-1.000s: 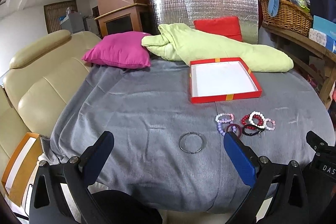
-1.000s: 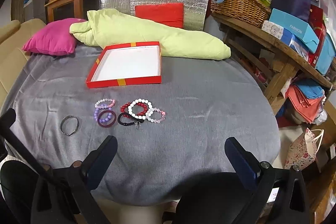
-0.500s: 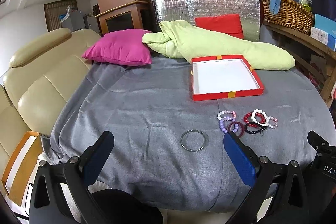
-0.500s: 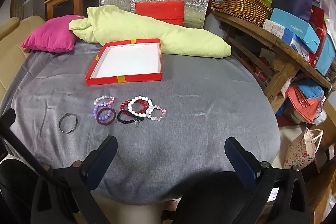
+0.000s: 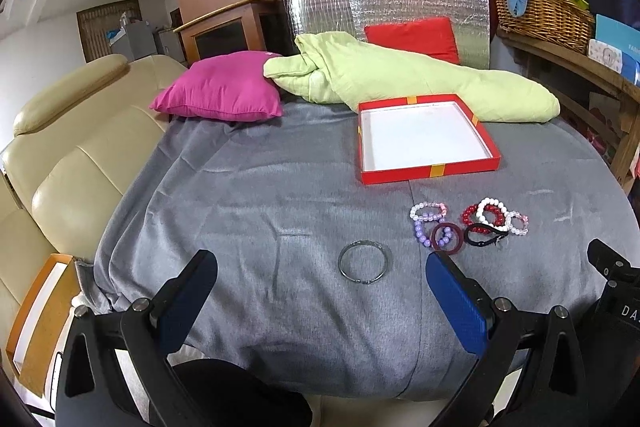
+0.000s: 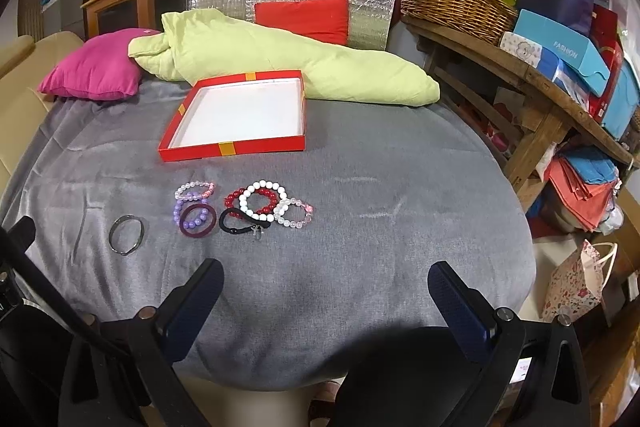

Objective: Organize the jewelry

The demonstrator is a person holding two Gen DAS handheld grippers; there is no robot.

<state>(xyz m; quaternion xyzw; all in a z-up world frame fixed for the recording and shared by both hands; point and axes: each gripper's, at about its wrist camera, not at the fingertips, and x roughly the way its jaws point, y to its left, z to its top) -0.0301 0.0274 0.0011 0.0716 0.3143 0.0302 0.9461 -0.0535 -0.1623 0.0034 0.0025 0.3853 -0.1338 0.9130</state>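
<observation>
Both your left claw and right claw gape empty; the thin metal bangle may skid on the grey cloth.

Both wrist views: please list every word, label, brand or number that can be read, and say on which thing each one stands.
"FASHION": on the light blue cardboard box on the wooden shelf, right wrist view.
"DA": white letters, cut off by the picture edge, on the black body of the right gripper, seen in the left wrist view.
The small white patterned box beside the blue box carries a flower-like motif only, with no readable word.
The red shallow cardboard tray shows no text.
</observation>
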